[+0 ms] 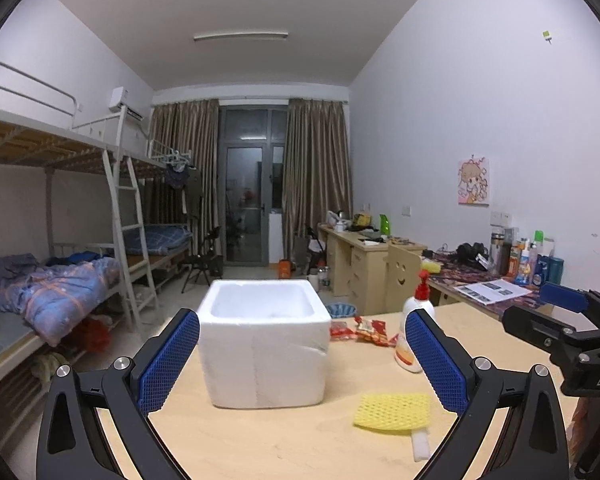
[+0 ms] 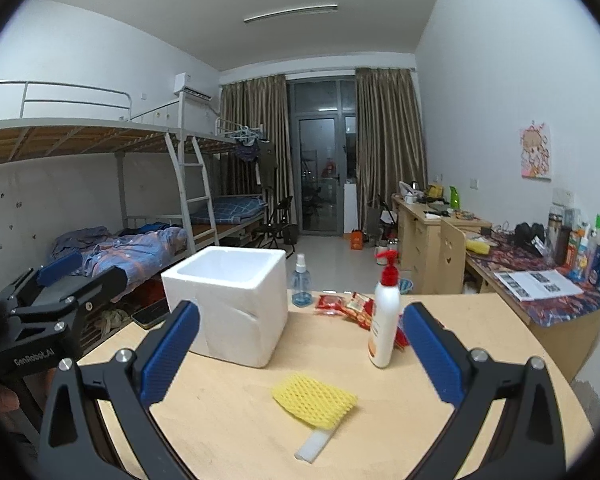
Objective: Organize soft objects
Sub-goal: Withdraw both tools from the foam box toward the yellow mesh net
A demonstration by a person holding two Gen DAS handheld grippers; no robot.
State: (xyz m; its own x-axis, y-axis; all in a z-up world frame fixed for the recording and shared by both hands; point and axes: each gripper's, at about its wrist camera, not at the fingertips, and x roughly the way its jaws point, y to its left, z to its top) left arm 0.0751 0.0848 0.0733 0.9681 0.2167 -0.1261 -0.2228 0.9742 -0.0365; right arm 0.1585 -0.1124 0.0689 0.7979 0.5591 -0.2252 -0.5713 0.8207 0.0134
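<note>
Yellow foam net (image 2: 315,399) lies flat on our table (image 2: 228,420), long axis slanting toward the white foam box (image 2: 230,304); open wood surrounds it. Left gripper (image 1: 302,360) and right gripper (image 2: 300,354) gape wide, empty.

white foam box (image 1: 264,344) on a pale wood table (image 1: 284,436). yellow net sleeve (image 2: 314,400) with a diamond mesh over a white strip (image 2: 314,445). white bottle (image 2: 385,326), red pump, orange at its base. red snack packets (image 2: 346,305). clear blue spray bottle (image 2: 301,281). both grippers, left (image 1: 302,354) and right (image 2: 300,350), black with blue grid-textured pads (image 1: 168,360).
</note>
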